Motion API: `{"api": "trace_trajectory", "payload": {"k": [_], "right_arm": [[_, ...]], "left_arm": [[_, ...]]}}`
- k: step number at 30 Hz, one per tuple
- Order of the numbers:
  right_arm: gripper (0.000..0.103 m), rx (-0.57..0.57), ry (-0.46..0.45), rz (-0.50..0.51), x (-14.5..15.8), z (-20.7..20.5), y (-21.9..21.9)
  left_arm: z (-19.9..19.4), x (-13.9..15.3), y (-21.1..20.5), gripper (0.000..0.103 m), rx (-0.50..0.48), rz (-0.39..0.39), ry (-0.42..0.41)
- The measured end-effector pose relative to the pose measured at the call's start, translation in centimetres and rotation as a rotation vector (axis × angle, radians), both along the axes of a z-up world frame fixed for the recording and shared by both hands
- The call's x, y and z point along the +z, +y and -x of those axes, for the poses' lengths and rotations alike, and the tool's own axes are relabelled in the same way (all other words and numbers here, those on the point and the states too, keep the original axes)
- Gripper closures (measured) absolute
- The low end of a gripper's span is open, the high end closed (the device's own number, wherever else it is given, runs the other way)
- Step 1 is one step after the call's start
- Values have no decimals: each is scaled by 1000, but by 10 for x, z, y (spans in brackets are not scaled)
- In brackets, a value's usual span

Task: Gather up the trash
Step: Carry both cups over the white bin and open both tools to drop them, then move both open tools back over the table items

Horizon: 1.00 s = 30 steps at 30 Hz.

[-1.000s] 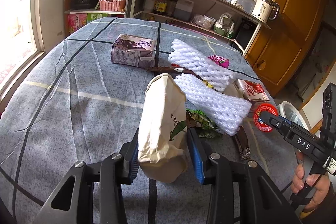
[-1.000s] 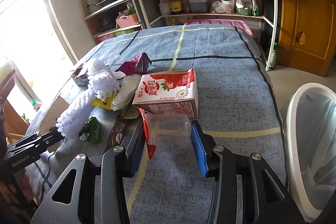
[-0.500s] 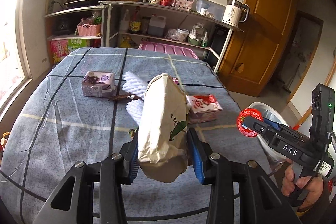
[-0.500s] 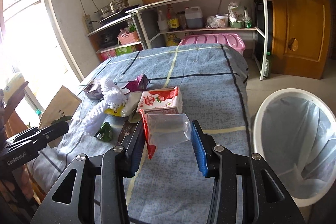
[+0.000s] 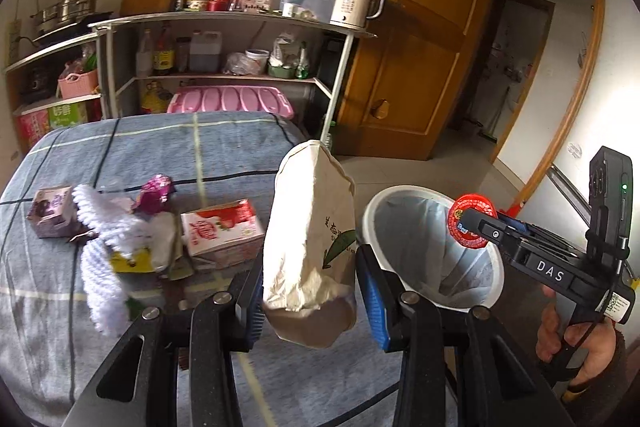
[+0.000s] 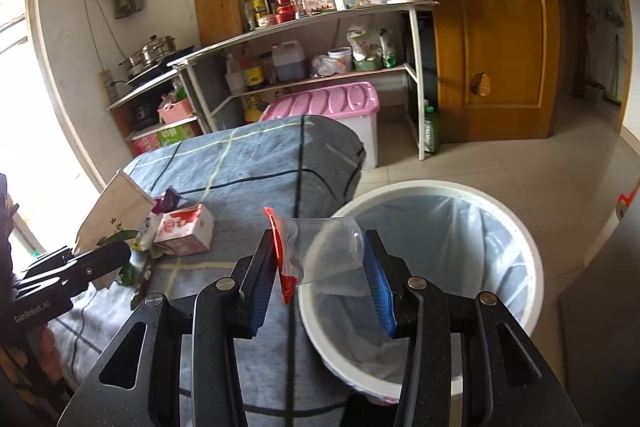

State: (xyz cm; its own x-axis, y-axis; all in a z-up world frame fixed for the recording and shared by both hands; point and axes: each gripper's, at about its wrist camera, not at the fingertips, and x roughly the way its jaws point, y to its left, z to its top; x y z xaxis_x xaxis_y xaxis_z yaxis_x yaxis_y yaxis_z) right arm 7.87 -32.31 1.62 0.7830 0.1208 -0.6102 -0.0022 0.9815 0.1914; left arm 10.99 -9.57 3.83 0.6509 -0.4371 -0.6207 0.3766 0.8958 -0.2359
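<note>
Trash in transit: crumpled beige paper bag (image 5: 310, 247), light and soft, pinched at its lower end by the left gripper (image 5: 310, 301); clear plastic cup with red label (image 6: 326, 253), thin and crushable, clamped across its wall by the right gripper (image 6: 320, 281), above the white lined bin's (image 6: 516, 227) rim beside the blue-checked bed's (image 6: 260, 163) edge.

Both grippers angled downward, each clamped on a load.
The left gripper (image 5: 310, 297) pinches a paper bag (image 5: 310, 227); the right gripper (image 6: 320, 279) pinches a clear plastic cup (image 6: 328, 251), with a hand (image 5: 576, 343) on its grip.
</note>
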Motion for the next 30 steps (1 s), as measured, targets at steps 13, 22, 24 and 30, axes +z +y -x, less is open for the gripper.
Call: {"api": "trace_trajectory", "payload": {"k": [13,22,24,30], "right_arm": [[59,-135,163,56,-52,-18,-82],[46,-137,232,88,-71,-26,-97],[41,-135,228,88,-72,-26,-98],[40,-140,221,76,-74,-20,-97]], "left_arm": [[-39,-37,-138,61,-221,-33,106],[-62,-64,-172,53,-239,-48,200],[-64,-66,-172,48,-237,-51,204],[-60,-64,-167,44,-235,-43,192]]}}
